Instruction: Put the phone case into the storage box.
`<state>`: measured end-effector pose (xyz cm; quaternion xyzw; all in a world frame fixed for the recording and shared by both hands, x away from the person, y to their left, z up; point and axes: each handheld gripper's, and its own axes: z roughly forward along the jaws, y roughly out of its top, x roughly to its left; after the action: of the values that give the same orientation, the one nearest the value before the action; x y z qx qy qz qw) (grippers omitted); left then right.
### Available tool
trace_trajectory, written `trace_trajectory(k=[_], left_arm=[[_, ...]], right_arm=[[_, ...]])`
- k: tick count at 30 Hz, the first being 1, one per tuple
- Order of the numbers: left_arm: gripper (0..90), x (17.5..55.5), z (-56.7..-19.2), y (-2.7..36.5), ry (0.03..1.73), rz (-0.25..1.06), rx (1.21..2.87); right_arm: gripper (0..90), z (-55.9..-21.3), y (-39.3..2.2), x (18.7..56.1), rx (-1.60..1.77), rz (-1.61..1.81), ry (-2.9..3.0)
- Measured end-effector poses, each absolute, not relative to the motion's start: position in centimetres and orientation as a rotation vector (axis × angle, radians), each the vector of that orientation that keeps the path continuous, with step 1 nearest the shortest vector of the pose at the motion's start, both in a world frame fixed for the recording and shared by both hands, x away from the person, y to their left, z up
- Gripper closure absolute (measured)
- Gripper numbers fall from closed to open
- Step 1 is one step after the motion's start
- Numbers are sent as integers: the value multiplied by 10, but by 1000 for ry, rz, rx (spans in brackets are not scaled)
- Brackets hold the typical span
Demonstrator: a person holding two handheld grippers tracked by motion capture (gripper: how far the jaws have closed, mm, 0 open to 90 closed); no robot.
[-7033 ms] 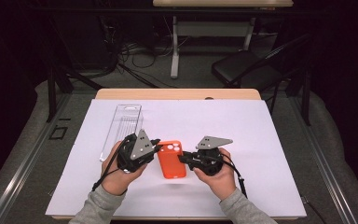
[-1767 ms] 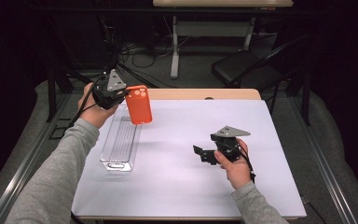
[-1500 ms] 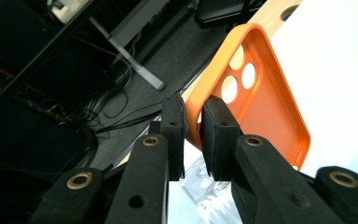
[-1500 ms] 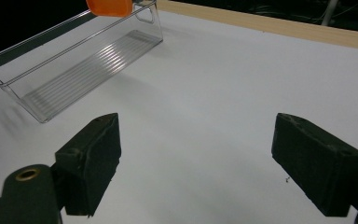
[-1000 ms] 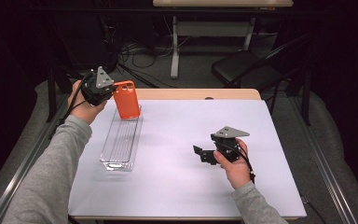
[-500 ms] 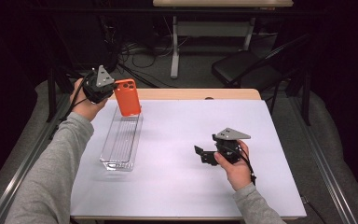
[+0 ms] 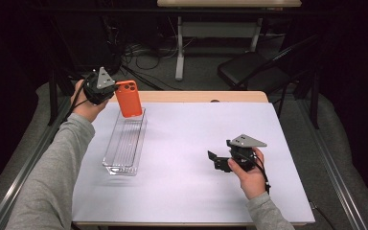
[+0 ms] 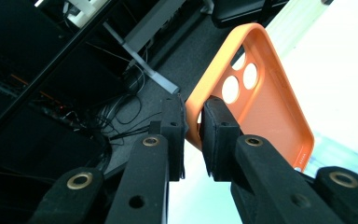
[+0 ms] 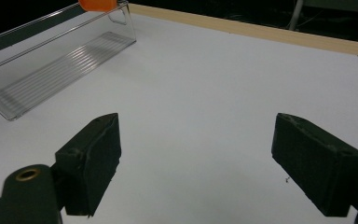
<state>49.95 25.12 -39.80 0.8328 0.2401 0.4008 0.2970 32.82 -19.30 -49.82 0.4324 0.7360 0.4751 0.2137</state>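
A white worktop (image 7: 196, 143) sits in a dark room. My left gripper (image 7: 109, 91) has its fingers (image 8: 216, 135) clamped on the edge of an orange phone case (image 7: 128, 98), held above the far end of the clear tray (image 7: 124, 143). My right gripper (image 7: 219, 160) rests near right, fingers (image 9: 91, 158) spread wide, empty.

This looks like a lab or recording workspace: a wooden table (image 7: 196, 97) under a white sheet (image 7: 196, 158) stands in a dark room, framed by black metal rails (image 7: 338, 177). Behind it lie tangled cables (image 7: 139, 52) on grey carpet, a black chair (image 7: 249, 72), and what is probably another desk's white legs (image 7: 179, 48).
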Motion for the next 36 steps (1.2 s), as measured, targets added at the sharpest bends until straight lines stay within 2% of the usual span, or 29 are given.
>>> trace_trajectory(k=[36], left_arm=[[803,520,-434,228,568,1119,2321]], right_arm=[[155,-504,-207,327,1230,1327,2024]])
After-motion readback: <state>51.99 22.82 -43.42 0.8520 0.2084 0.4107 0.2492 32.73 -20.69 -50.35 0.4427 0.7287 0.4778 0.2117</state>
